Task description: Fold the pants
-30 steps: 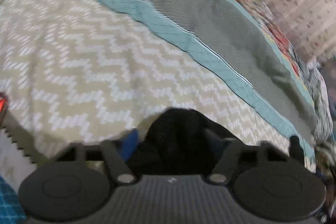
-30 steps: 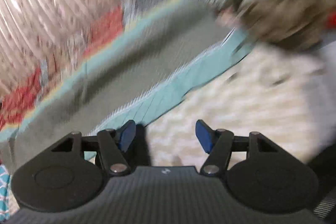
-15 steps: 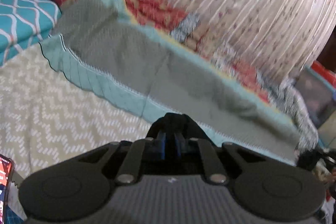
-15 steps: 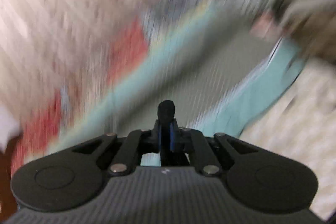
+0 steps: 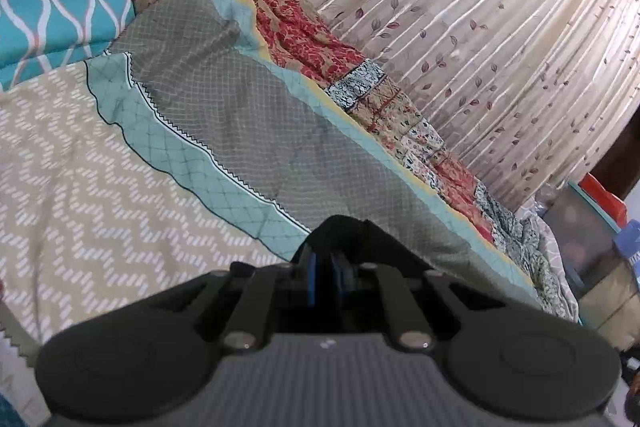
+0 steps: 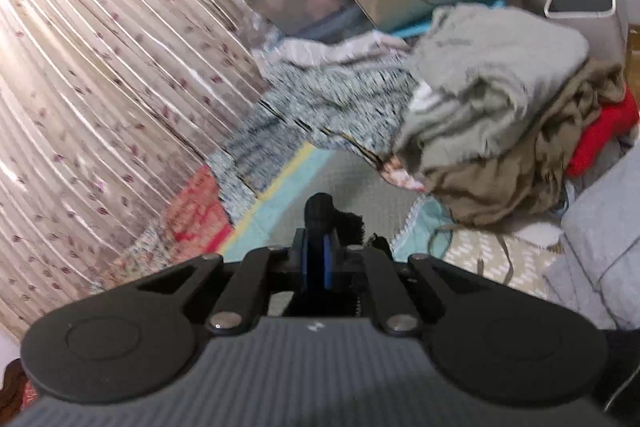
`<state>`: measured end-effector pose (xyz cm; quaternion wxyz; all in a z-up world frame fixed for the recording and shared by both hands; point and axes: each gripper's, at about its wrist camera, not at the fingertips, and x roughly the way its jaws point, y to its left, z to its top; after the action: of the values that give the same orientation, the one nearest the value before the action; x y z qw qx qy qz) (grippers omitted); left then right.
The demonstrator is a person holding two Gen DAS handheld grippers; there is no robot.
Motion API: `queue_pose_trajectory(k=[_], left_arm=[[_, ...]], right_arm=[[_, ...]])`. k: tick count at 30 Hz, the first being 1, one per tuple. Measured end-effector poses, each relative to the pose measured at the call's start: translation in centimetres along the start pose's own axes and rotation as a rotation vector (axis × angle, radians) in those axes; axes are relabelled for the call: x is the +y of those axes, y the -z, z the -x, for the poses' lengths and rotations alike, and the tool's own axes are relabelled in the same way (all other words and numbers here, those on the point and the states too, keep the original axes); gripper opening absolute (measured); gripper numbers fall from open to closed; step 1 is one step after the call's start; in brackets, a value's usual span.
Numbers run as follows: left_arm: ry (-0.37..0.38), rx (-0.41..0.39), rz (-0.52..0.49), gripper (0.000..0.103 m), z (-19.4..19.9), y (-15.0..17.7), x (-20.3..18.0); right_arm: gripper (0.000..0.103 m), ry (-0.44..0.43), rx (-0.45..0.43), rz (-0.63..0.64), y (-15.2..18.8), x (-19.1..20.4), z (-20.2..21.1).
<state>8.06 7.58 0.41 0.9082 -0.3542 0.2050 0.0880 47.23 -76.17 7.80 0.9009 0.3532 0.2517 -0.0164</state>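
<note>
Pants (image 5: 344,231), black, bunch up between both claws above the bed (image 5: 100,195): left claw (image 5: 326,277) clenches 1 fold, right claw (image 6: 317,259) pinches another, blue pads nearly meeting.

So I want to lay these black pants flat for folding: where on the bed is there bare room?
The chevron bedspread is bare between the teal pillow and the grey-teal quilt. The quilt's grey band is bare too. It is crowded at the clothes pile. Both the left gripper and right gripper grip the pants.
</note>
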Motion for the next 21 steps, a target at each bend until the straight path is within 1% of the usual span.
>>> queue_pose_trajectory(k=[2, 3, 4, 5, 8, 9, 10, 11, 13, 15, 17, 19, 21], left_arm=[[-0.004, 0.004, 0.023, 0.008, -1.2, -0.3, 0.2], [-0.008, 0.005, 0.029, 0.008, -2.0, -0.5, 0.3], [-0.016, 0.008, 0.028, 0.008, -2.7, -0.5, 0.4], [-0.029, 0.012, 0.024, 0.008, -3.8, -0.6, 0.3], [-0.080, 0.025, 0.007, 0.008, -6.6, -0.1, 0.3], [-0.098, 0.030, 0.002, 0.008, -7.5, 0.3, 0.3], [-0.116, 0.034, 0.007, 0.008, -8.1, 0.8, 0.4], [-0.117, 0.033, 0.025, 0.008, -8.3, 1.1, 0.7], [-0.082, 0.021, 0.058, 0.008, -8.0, 1.6, 1.1], [-0.063, 0.006, 0.041, 0.008, -7.0, 1.7, 1.1], [-0.032, -0.013, 0.034, 0.008, -5.3, 1.6, 0.8], [0.015, -0.036, 0.019, 0.008, -2.7, 1.7, 0.3], [0.058, -0.057, -0.027, 0.008, 0.2, 2.1, -0.5]], right_arm=[[0.010, 0.041, 0.015, 0.005, 0.4, -0.3, -1.1], [0.010, 0.060, 0.021, -0.001, 0.3, -0.3, -2.3], [0.010, 0.080, 0.032, -0.011, 0.2, -0.2, -4.6], [0.010, 0.091, 0.038, -0.023, 0.1, -0.3, -5.3], [0.011, 0.100, 0.058, -0.084, 1.0, -0.7, -9.7], [0.011, 0.099, 0.061, -0.087, 1.4, -0.8, -10.1], [0.011, 0.100, 0.070, -0.091, 1.9, -0.9, -11.4], [0.011, 0.103, 0.083, -0.098, 2.3, -1.0, -12.4], [0.011, 0.086, 0.090, -0.083, 2.7, -1.2, -13.1], [0.010, 0.075, 0.073, -0.034, 2.4, -1.3, -12.7], [0.010, 0.058, 0.073, -0.036, 1.8, -1.8, -12.0], [0.010, 0.028, 0.080, -0.056, 1.1, -2.7, -10.5], [0.010, -0.008, 0.082, -0.060, 0.7, -4.0, -7.8]])
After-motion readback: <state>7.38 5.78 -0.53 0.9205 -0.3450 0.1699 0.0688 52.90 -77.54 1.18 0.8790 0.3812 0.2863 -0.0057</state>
